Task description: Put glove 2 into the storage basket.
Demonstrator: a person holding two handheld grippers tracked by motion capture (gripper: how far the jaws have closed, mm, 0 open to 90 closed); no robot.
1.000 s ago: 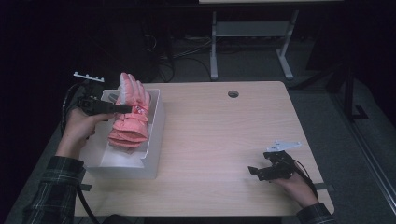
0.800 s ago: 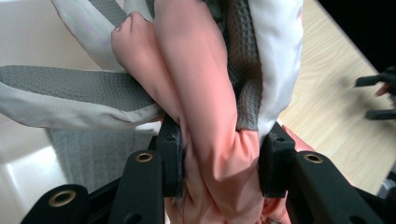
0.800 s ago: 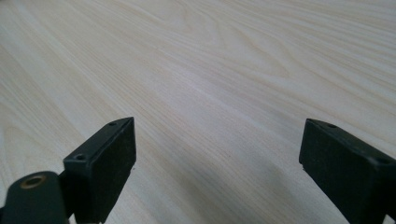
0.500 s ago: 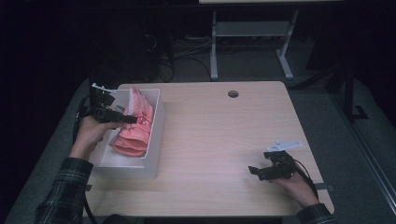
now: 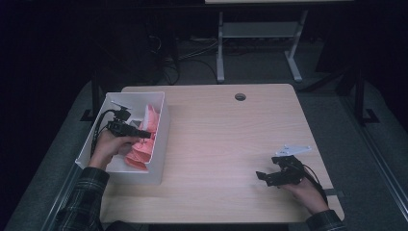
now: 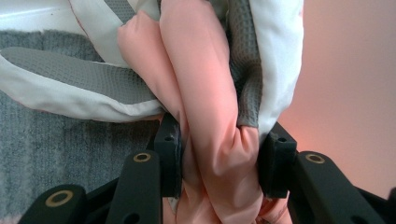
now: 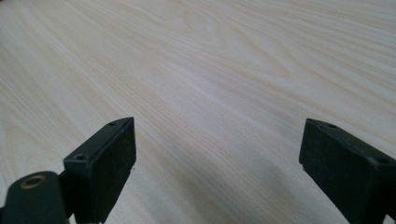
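Pink garment (image 5: 141, 144), bunched with grey-and-white fabric, sits in the white bin (image 5: 162, 126) at the tabletop's (image 5: 231, 144) left edge, pinched by the left tool (image 5: 144, 134). Right tool (image 5: 262, 177) rests near the front right corner, jaws spread and empty.

Dark plaid sleeves (image 5: 86, 192) are worn on both arms. Left gripper (image 6: 219, 163) & right gripper (image 7: 215, 158) are built w/ black jaws, brass-ringed pivot holes, small screws. Grey three-cornered plate (image 5: 292, 150) is mounted atop the right one, black cable trailed.
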